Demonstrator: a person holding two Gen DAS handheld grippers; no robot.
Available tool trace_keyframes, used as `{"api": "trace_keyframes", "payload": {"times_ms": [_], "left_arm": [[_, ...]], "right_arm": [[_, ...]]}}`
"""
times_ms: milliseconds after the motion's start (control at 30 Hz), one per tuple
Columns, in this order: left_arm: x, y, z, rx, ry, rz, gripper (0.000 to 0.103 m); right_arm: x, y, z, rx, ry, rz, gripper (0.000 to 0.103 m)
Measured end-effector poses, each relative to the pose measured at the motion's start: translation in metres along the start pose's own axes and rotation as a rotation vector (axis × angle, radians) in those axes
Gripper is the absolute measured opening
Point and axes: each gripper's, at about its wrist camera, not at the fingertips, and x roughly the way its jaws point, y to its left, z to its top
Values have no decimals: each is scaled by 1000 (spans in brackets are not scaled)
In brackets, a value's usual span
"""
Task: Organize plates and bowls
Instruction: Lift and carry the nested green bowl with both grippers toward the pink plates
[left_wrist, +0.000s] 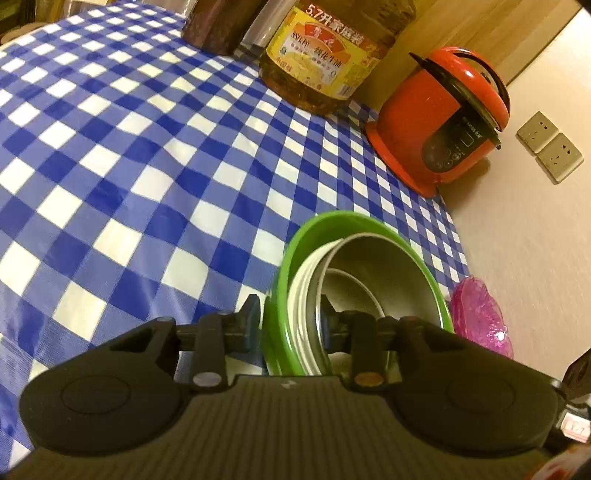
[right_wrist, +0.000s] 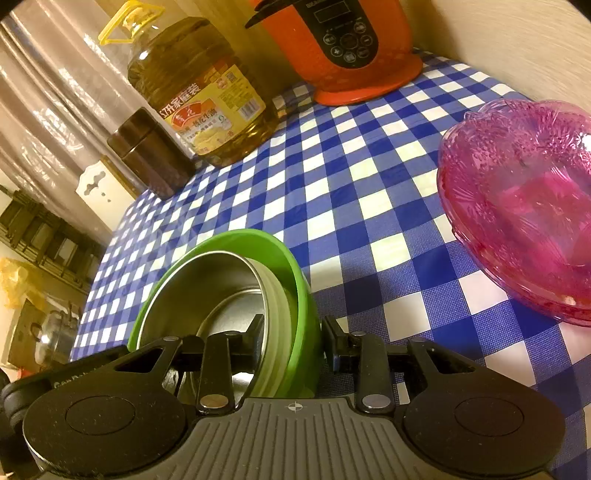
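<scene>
The left gripper (left_wrist: 290, 314) is clamped on one side of the nested stack: green bowl (left_wrist: 280, 273) outermost, steel bowl (left_wrist: 391, 273) inside. The right gripper (right_wrist: 293, 332) pinches the opposite wall (same stack). It sits on the blue checked tablecloth (right_wrist: 369, 192), near the pink glass dish (right_wrist: 524, 206).

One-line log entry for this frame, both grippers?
left gripper: shut on bowl stack rim | right gripper: shut on opposite rim | stack: steel bowl in green bowl | pink dish: apart
</scene>
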Motion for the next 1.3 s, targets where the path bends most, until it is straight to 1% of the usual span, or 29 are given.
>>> {"api": "trace_keyframes", "payload": {"times_ms": [267,400,567,700,833,1300], "left_arm": [[-1,-2,-1,-3,12,20,28],[-4,-1,-3,-7,27,28,27],[-11,-7,-8,15,52,46,27],[-17,-12,-13,35,69,52,26],[-23,-21,-21,55,84,43,26],[-44,-69,-38,139,106,-2,26]], "right_arm": [[2,2,0,-13,4,-9,32],[1,3,0,-2,19,-18,31],[-6,0,-4,19,37,-25,31],[-18,-5,-12,51,41,-35,30],[-34,-10,-19,77,37,-44,30],[-95,-27,-26,140,-18,-84,30]]}}
